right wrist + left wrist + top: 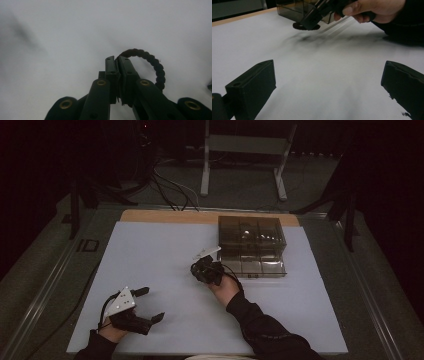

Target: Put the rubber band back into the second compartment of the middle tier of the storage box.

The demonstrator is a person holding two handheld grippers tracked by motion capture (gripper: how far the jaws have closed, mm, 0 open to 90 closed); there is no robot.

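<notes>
A dark braided ring, like a hair tie, curves out to the right of my right gripper, whose jaws are shut on its edge. In the high view the right gripper hangs over the white mat just left of a smoky clear compartment box. From the left gripper view, the ring dangles under the right gripper close to the mat. My left gripper rests at the near left of the mat, jaws wide open with nothing between them.
The white mat covers most of the table, with a wooden strip along the far edge. The box stands at the far right of the mat, its lid raised. A metal stand and cables lie on the floor beyond.
</notes>
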